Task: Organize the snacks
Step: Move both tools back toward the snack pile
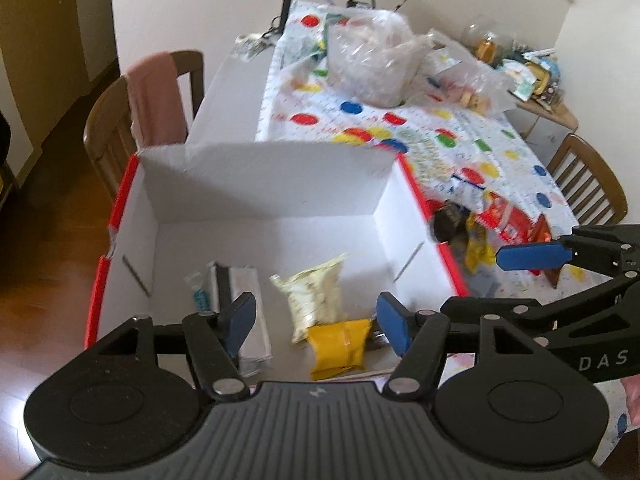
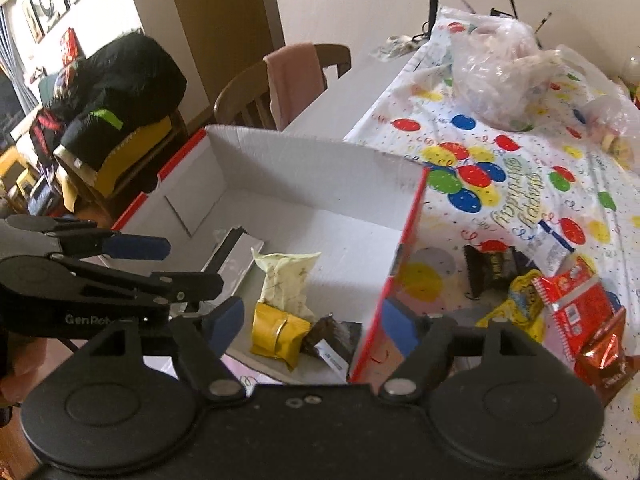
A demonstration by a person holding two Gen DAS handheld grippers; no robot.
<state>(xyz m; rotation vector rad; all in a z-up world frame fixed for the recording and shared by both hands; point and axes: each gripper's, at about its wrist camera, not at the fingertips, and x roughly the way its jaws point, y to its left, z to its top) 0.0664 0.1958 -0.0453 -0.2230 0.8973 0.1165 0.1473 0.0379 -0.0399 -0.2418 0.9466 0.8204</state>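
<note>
Jaws on both grippers — left gripper [image 1: 316, 322], right gripper [image 2: 310, 326] — gape empty above the box [image 1: 264, 184]. Yellow packet [image 1: 340, 342] lies inside at six o'clock; red wrappers [image 2: 580, 304] sit outside at three o'clock.

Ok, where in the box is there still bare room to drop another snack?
The box floor is bare along the back wall and in the right back corner. The near end is crowded: silver packet, pale green packet, yellow packet, dark packet.
</note>
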